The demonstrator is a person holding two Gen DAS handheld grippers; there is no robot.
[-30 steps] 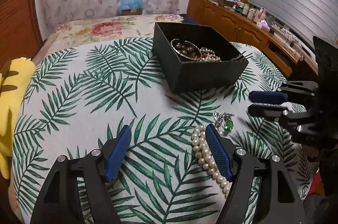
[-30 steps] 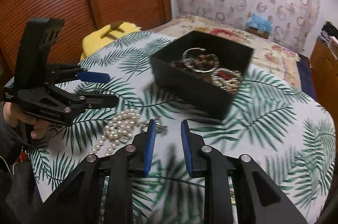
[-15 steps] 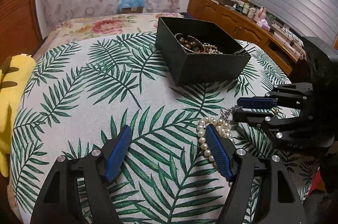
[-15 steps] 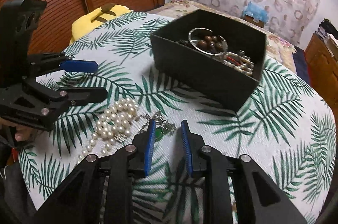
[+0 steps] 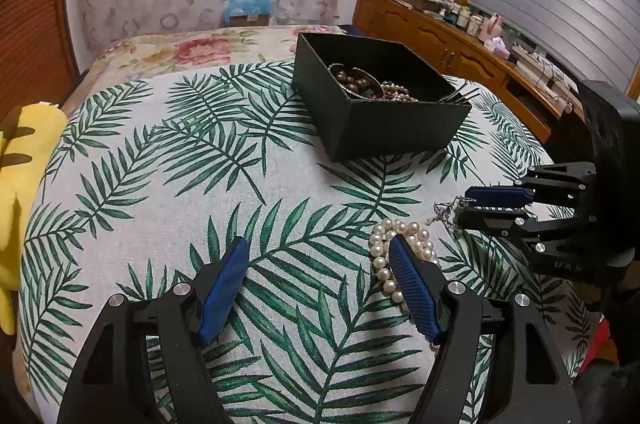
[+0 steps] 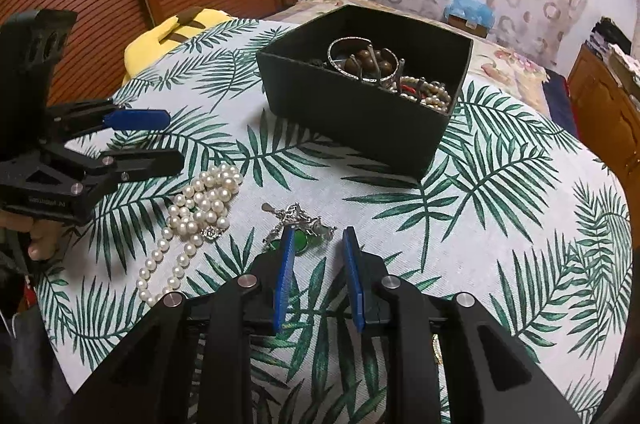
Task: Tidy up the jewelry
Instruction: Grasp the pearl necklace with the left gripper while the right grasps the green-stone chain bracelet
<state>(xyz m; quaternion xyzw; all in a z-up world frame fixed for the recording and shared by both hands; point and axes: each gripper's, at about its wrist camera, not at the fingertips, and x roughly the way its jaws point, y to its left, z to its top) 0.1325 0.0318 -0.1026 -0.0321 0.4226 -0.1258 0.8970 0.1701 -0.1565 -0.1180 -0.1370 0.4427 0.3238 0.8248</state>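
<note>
On leaf-print cloth near black box (image 6: 360, 128): right gripper (image 6: 318, 236) narrow, empty, straddling green pendant (image 6: 306, 240); left gripper (image 5: 316, 252) wide, idle (beside pearls (image 6: 208, 196)). Lower squarely, pinch stone not chain

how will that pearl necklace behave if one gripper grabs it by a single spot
The pearl necklace lies bunched in loose loops on the leaf-print cloth, so it is probably floppy and will dangle and swing. Its round, glossy beads may slip between flat pads. Pushed, it would likely drag and bunch, not roll away.
</note>
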